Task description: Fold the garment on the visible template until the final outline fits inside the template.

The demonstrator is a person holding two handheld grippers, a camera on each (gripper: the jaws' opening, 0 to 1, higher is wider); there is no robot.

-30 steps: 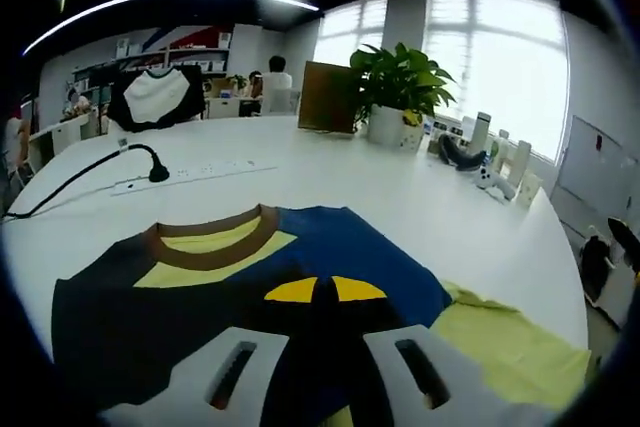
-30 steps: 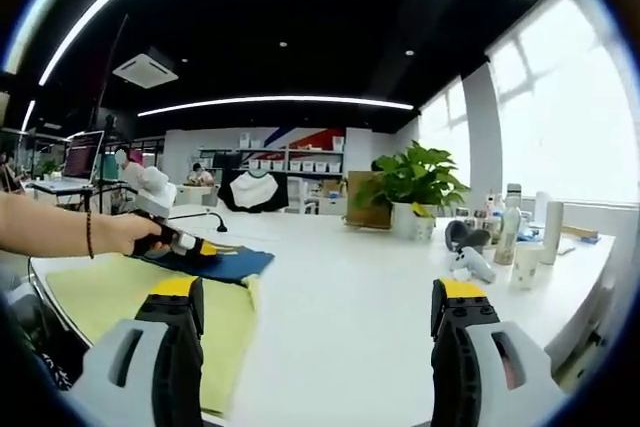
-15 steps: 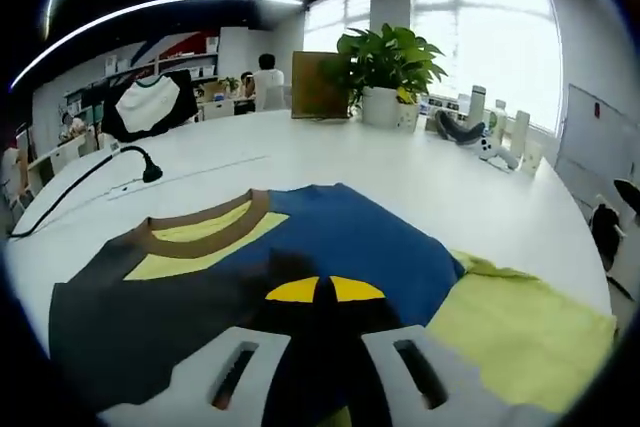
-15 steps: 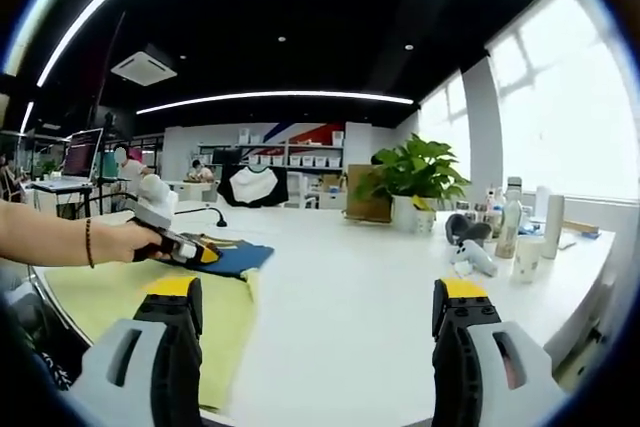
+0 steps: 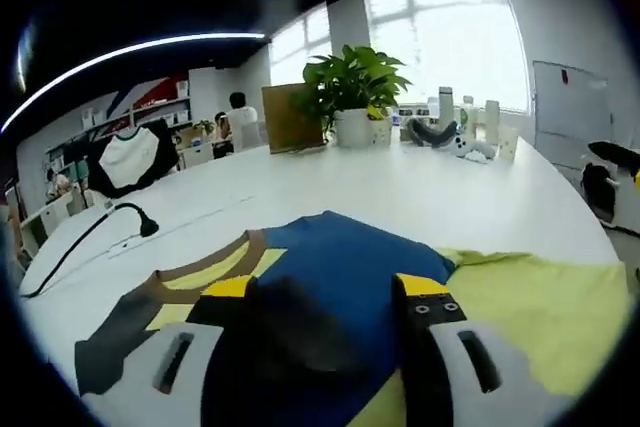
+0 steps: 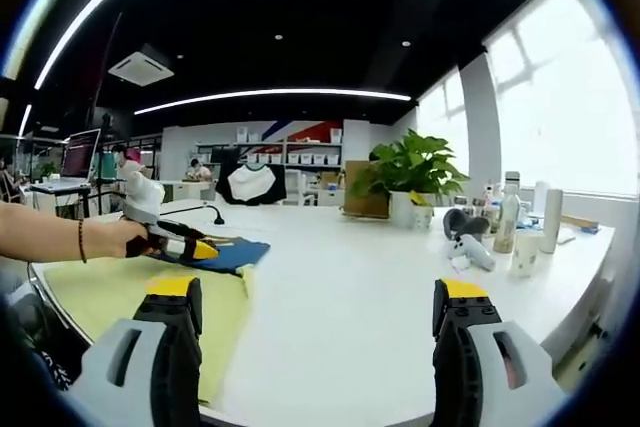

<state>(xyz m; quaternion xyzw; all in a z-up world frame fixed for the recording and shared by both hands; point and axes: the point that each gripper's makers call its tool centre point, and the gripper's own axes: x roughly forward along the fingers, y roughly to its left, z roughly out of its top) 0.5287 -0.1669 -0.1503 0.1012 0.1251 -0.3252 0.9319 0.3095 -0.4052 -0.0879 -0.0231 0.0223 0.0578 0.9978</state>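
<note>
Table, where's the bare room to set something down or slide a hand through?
The widest free patch of the white table lies between the yellow template holding the shirt and the bottles and cups near the window. Another runs between the shirt's collar and the potted plant. It is crowded over the shirt, where the left tongs hover, open.

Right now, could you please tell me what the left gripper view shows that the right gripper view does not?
The left gripper view alone shows the shirt's brown collar and dark sleeve close up, under its open jaws.

The right gripper view alone shows a person's hand holding the left gripper over the shirt, and the right gripper open over the bare table.

Both share the shirt, the yellow template, the plant and the bottles.
</note>
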